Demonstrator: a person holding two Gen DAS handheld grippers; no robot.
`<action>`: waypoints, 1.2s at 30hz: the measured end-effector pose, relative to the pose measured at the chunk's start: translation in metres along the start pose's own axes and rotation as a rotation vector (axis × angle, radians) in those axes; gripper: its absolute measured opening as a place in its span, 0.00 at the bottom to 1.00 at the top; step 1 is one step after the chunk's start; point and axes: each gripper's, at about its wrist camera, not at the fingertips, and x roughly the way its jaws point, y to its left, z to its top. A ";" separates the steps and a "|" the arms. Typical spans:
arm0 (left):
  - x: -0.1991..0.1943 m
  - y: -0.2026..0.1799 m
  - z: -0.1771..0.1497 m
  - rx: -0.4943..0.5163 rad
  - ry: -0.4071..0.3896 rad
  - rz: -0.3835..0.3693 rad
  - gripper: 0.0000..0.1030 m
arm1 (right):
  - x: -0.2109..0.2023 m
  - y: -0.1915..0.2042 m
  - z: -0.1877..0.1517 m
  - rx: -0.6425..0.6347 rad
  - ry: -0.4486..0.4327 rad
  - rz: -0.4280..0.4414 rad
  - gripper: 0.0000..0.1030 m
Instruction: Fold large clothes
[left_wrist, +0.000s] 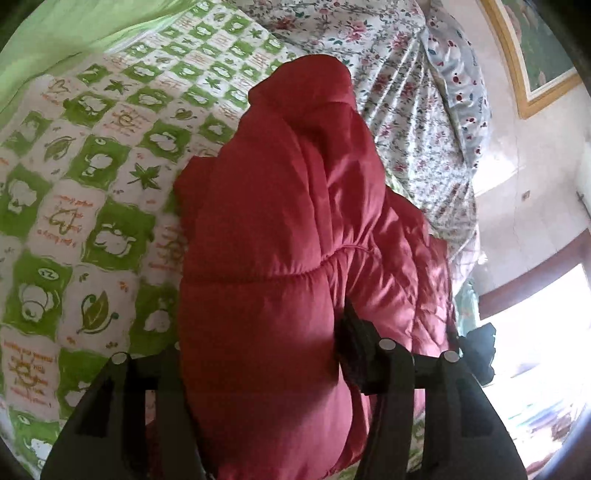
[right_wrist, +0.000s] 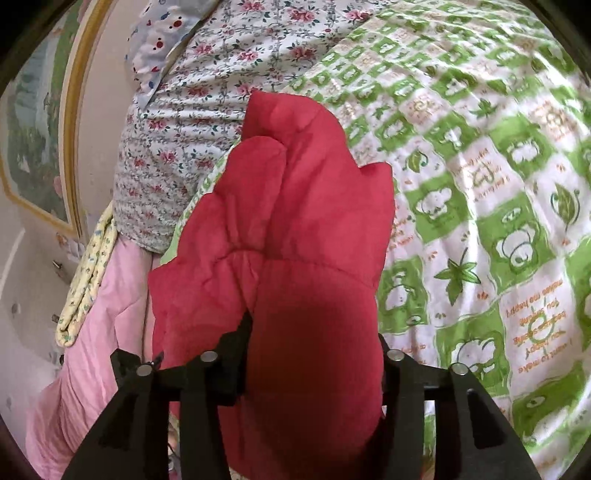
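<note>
A large red puffer jacket (left_wrist: 280, 229) hangs bunched over the bed with the green-and-white checked sheet (left_wrist: 85, 192). My left gripper (left_wrist: 258, 354) is shut on a thick fold of it; the padded cloth fills the space between the black fingers (left_wrist: 358, 343) and hides the left one. In the right wrist view the same red jacket (right_wrist: 295, 229) bulges between the fingers of my right gripper (right_wrist: 314, 354), which is shut on it. The jacket droops away from both grippers toward the sheet (right_wrist: 480, 184).
A floral quilt (left_wrist: 399, 92) and a spotted pillow (left_wrist: 458, 85) lie at the bed's head. A framed picture (left_wrist: 532, 48) hangs on the wall. A pink blanket (right_wrist: 99, 317) and a yellow-trimmed cloth (right_wrist: 88, 280) hang off the bed's edge in the right wrist view.
</note>
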 end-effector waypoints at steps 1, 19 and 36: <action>0.002 -0.003 0.000 0.010 -0.006 0.022 0.54 | 0.001 0.000 0.000 -0.007 -0.005 -0.012 0.51; -0.020 -0.033 -0.006 0.116 -0.106 0.313 0.81 | 0.001 0.007 -0.003 -0.047 -0.048 -0.195 0.80; -0.055 -0.076 -0.031 0.190 -0.178 0.314 0.81 | -0.031 0.047 -0.015 -0.184 -0.160 -0.350 0.81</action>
